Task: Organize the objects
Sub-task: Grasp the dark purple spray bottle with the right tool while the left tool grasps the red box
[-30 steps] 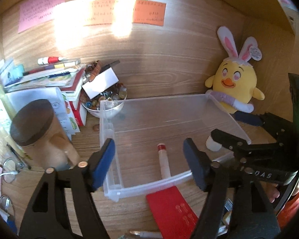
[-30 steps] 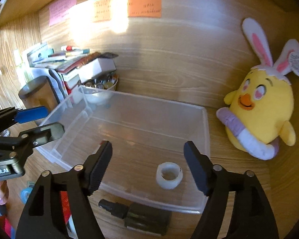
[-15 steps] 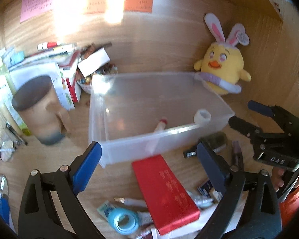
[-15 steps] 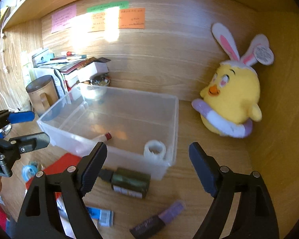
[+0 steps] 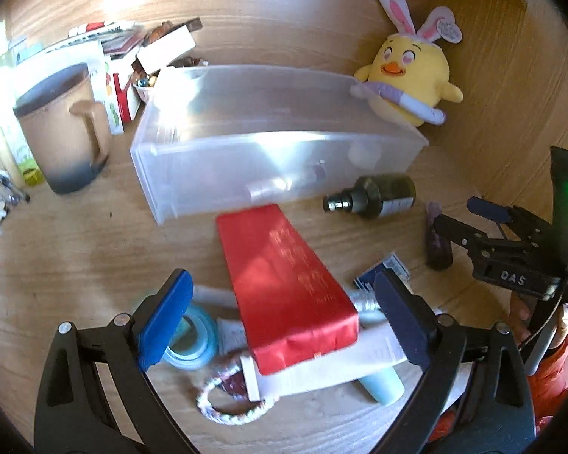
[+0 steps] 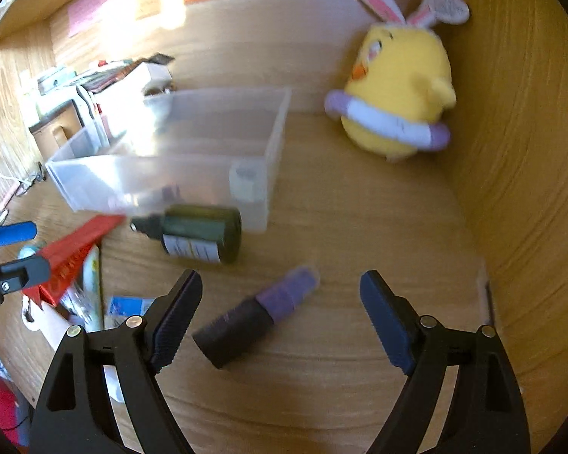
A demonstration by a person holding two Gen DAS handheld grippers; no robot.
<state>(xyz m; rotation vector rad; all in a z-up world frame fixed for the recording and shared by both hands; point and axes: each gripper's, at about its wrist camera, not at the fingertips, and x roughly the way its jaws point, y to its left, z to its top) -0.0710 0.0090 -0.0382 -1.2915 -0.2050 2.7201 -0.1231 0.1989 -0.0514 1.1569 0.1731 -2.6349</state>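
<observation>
now | both tongs released | left tongs (image 5: 280, 310) over red box (image 5: 284, 283) | right tongs (image 6: 280, 314) over purple tube (image 6: 253, 317)

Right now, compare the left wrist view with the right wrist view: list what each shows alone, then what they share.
Only the left wrist view: the brown mug, the blue tape roll and the white cord loop.

Only the right wrist view: the purple tube in full between the open right gripper fingers.

Both: the clear bin, red box, dark green bottle, yellow chick plush and open left gripper.
</observation>
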